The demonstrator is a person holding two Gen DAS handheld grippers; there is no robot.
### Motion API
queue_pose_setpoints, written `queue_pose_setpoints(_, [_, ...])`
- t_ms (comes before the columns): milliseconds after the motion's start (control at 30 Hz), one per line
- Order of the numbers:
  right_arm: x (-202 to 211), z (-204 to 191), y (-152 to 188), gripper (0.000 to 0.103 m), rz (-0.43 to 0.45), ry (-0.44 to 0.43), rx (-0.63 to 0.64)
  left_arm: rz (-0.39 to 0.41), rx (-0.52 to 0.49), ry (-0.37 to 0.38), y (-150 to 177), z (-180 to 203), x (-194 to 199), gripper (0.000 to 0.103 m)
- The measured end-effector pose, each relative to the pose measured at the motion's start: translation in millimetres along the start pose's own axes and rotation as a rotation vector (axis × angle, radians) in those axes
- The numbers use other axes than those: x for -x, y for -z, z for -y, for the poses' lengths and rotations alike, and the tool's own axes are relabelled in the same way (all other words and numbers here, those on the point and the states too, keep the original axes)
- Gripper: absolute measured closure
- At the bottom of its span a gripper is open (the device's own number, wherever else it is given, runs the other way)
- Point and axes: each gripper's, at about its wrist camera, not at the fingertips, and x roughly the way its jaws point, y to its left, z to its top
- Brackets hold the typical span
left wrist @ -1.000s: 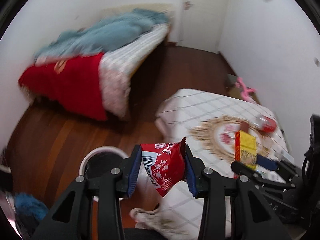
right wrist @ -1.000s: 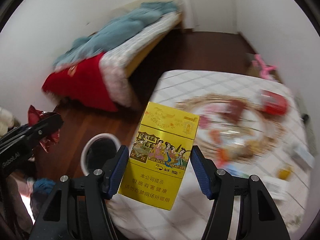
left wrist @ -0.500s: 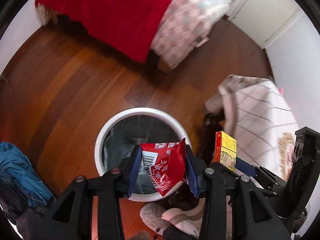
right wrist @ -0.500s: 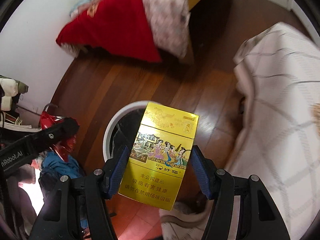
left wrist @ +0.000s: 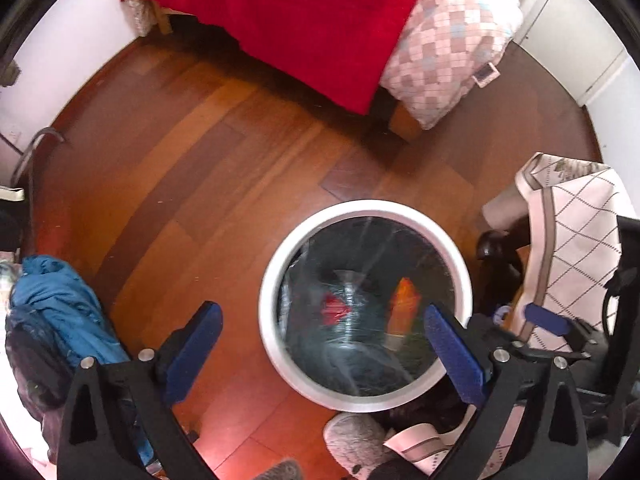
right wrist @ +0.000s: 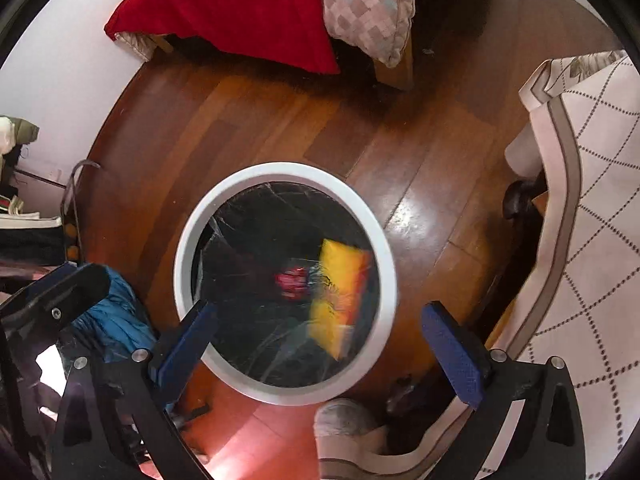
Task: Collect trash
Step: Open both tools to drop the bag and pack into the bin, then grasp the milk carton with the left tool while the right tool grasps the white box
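Left hand-held gripper [left wrist: 322,350]: fingers spread wide, blue pads [left wrist: 192,350] parted, nothing held. Right hand-held gripper [right wrist: 320,350]: likewise released, pads well apart, nothing between them. The right one's blue tips are also seen at the right edge of the left wrist view.

Nearest, at the bottom edge of both views, a grey slipper [right wrist: 344,418] is noted on the floor, just beside the bin.

Both grippers are held over a round white-rimmed trash bin [right wrist: 286,172] lined with a dark plastic bag [right wrist: 256,216]. Inside the bin, two items are seen, both motion-blurred: a red snack wrapper [right wrist: 292,280] toward the middle, and a yellow cigarette pack [right wrist: 338,294] to its right, tilted on end. In the left wrist view the same wrapper [left wrist: 334,306] and pack [left wrist: 404,300] are recorded inside the bin rim [left wrist: 360,208]. Whether they are resting on the bottom cannot be told.

To the left of the bin, a crumpled blue garment [left wrist: 52,300] lies among dark clutter. To the right, a cloth with a diamond grid pattern [right wrist: 592,208] hangs over the counter edge; a dark leg is visible beneath it.

Beyond the bin, bare reddish wood floor [left wrist: 192,152] extends to the far side. There, a bed is noted, draped with a red blanket [left wrist: 300,12] and a pink checked quilt [left wrist: 440,52]. White wall and a white door lie behind it.
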Motion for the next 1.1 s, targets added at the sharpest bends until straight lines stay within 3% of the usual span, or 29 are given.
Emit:
queue_pose_setpoints(233, [27.9, 8.0, 18.6, 0.0, 0.005, 0.081, 0.01, 0.049, -0.014, -0.066, 20.2, -0.8, 24.6, 0.0])
queue_pose_setpoints(367, [48.8, 5.9, 26.8, 0.0, 0.029, 0.114, 0.042, 0.073, -0.021, -0.066, 28.9, 2.4, 43.2, 0.0])
queue_pose_setpoints(600, [99.3, -4.4, 46.2, 0.0, 0.089, 0.093, 0.061, 0.132, -0.036, -0.065, 40.4, 8.8, 85.4, 0.0])
queue_pose_setpoints(900, [204.7, -4.5, 79.8, 0.0, 0.278, -0.015, 0.022, 0.266, -0.066, -0.065, 59.2, 30.8, 175.7, 0.0])
queue_pose_setpoints(1100, [298.5, 29.8, 139.3, 0.0, 0.439, -0.077, -0.046, 0.367, -0.114, 0.059, 91.6, 79.2, 230.1, 0.0])
